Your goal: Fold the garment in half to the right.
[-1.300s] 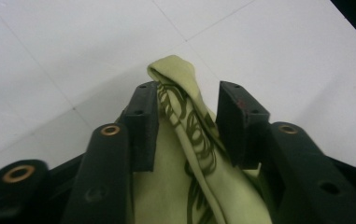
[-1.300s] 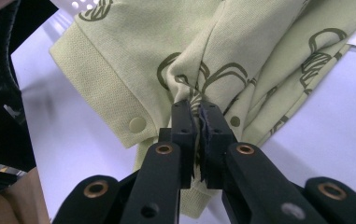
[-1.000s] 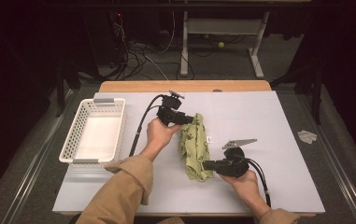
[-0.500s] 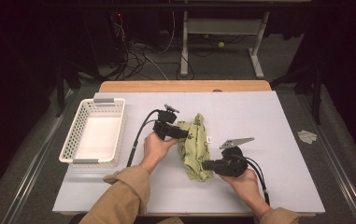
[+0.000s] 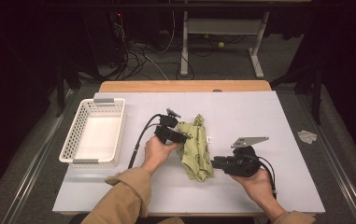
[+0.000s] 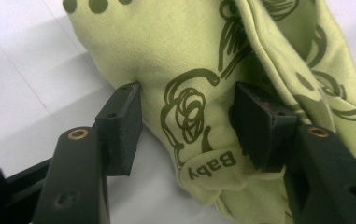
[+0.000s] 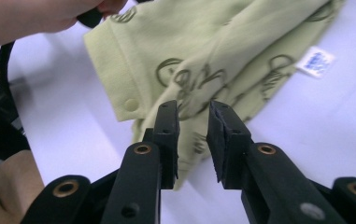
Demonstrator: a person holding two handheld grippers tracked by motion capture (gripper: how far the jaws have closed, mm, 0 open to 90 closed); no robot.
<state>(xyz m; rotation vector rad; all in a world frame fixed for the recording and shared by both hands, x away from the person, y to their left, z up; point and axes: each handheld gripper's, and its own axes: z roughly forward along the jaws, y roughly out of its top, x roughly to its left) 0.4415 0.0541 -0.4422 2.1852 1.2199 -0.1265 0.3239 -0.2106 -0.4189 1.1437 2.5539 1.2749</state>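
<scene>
The green baby garment (image 5: pixel 195 147) lay crumpled in the middle of the white desk (image 5: pixel 278 112), its long axis running from far to near, a small white label (image 5: pixel 210 139) sticking out on its right edge. The left claw (image 5: pixel 183 137) sat at the garment's far left edge, pointing right into it; in the left gripper view its jaws stood apart with a bulge of the printed cloth (image 6: pixel 189 107) between them, the left pad just meeting a fold, the right one set against the fabric, and no firm pinch that I could make out. The right claw (image 5: pixel 214 163) was at the garment's near right corner, pointing left; its jaws had just been opening, and in the right gripper view they stood a narrow way apart with the hem (image 7: pixel 185 112) beyond their tips and nothing clamped between the pads. So the cloth lay right of the left claw and left of the right one, both close, the left arguably the deeper in, and the next grab looked likely to turn on that far left edge. To the left, well apart from the garment, stood a white basket (image 5: pixel 68 144) with nothing in it. Beyond the desk's wooden far edge (image 5: pixel 185 86) the room was dark, with cables (image 5: pixel 138 51) on the floor and a metal frame (image 5: pixel 222 32).
</scene>
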